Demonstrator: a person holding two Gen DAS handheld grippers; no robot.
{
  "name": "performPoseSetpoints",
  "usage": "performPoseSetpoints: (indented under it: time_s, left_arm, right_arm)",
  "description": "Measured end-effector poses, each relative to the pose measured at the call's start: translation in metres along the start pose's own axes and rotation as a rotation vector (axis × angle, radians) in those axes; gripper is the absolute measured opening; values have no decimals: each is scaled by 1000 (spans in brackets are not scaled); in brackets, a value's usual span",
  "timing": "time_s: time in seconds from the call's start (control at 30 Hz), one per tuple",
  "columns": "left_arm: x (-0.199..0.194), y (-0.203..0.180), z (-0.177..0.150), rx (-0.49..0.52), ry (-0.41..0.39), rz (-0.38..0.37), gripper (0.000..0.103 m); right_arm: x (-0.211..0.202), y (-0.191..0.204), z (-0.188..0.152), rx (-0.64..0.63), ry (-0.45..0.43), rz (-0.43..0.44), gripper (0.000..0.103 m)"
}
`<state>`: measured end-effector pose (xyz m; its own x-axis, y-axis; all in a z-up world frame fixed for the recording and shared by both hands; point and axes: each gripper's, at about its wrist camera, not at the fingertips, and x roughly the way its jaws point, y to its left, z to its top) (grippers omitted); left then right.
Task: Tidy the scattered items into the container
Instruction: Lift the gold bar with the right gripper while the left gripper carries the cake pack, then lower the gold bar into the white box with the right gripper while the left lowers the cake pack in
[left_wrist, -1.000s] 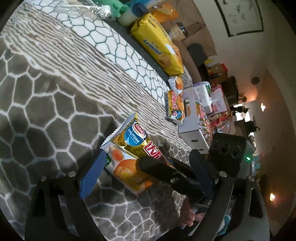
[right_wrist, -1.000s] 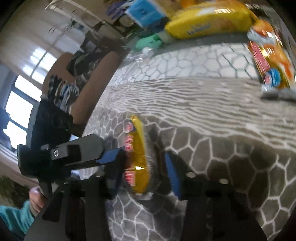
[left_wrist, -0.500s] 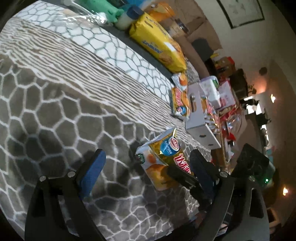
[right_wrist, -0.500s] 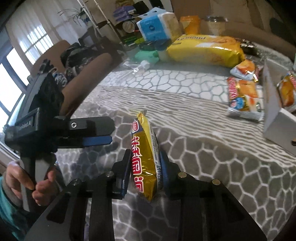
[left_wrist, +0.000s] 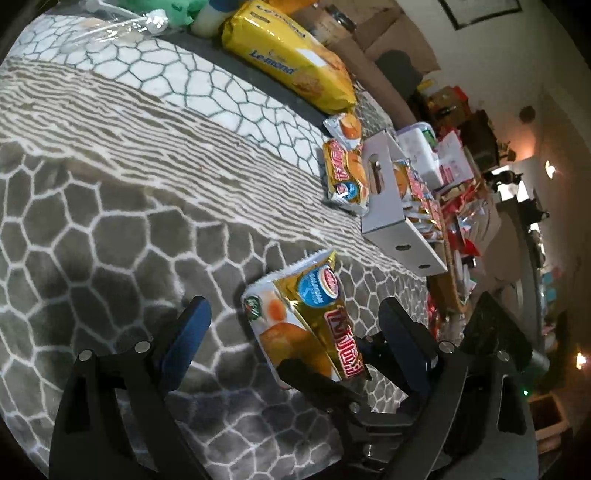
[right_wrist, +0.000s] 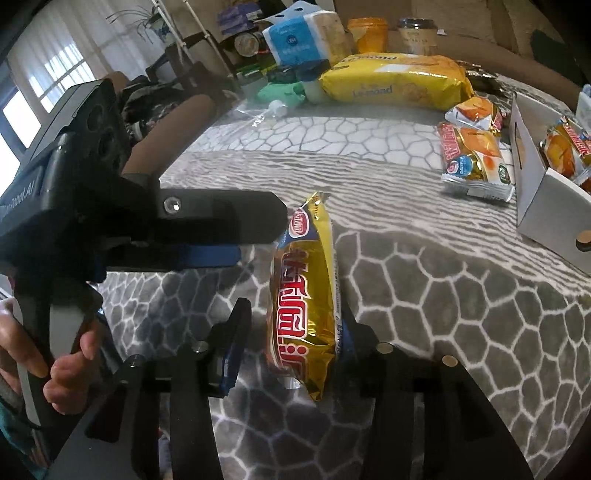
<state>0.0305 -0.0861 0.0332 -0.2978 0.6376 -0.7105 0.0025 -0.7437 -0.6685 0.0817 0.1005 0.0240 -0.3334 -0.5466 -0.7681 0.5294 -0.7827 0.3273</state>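
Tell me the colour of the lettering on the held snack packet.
Red lettering on gold foil snack packet, clearest in the right wrist view.

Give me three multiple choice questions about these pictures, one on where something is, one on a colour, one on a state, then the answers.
1. Where does the white cardboard box sit relative to the held snack packet, in the right wrist view?
A. Far right
B. Far left
C. Directly beneath it

2. What colour is the big Lemond biscuit bag?
A. Purple
B. Yellow
C. Black

3. What is the right hand-held gripper doing?
A. Hanging open over bare cloth
B. Gripping the box wall
C. Shut on the snack packet

Answers: 1 A, the box stands at the frame's right edge. 2 B, its wrapper is yellow. 3 C, both fingers press the packet's sides; the left hand-held gripper is open.
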Motion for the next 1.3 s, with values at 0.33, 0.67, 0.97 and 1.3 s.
performPoseSetpoints:
  time_s: [0.33, 0.67, 0.97, 1.3]
  left_arm:
    - [8, -25, 1, 49, 22, -6, 82]
    - [13, -132, 79, 178, -58, -81, 90]
    - [82, -194, 139, 187, -40, -103, 90]
    - [152, -182, 163, 96, 30, -123, 90]
  right_arm:
    - [-15, 1, 5, 2, -19, -20, 31]
    - [-85, -86, 65, 219, -173, -63, 31]
    - [-102, -178, 119, 334, -194, -180, 31]
    - [-51, -231, 129, 379, -131, -262, 31]
